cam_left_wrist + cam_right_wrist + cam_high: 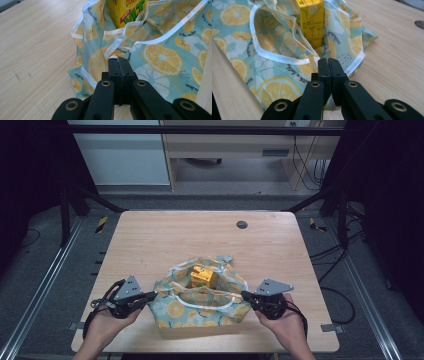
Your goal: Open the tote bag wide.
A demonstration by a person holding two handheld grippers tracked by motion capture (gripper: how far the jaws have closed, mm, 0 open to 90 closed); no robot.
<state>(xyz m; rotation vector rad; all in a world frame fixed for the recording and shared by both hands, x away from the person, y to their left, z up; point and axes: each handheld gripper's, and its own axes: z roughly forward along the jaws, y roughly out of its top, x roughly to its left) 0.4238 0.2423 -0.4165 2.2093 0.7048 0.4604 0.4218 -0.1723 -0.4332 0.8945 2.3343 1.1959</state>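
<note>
A teal cloth bag (200, 305) printed with lemon slices is lying on the near half of the wooden surface (165, 245), its mouth spreading open upward and its white-trimmed rim (274, 56) sagging in loose folds. A yellow juice carton (202, 276) is standing upright inside the bag, toward its 12 o'clock side, with its top showing above the cloth. The left tongs (152, 295) are sitting at the bag's 9 o'clock edge; in the left gripper view the left tongs (119, 60) are pressing flat together on the white trim, with the cloth pinched between them. The right tongs (245, 295) are sitting at the bag's 3 o'clock edge, and in the right gripper view the right tongs (328, 61) are likewise closing tight on the bag's cloth beside the trim. Both hands are reaching in from 6 o'clock, the left hand (105, 325) and the right hand (285, 320) lying low over the near corners of the surface. The bag's near side is lying just inside the surface's 6 o'clock edge. From 12 o'clock outward the wood is running bare up to a small dark round cap (242, 224) at about 1 o'clock near the far edge. Bare wood is also stretching at 9 and 3 o'clock between the grippers and the side edges.
</note>
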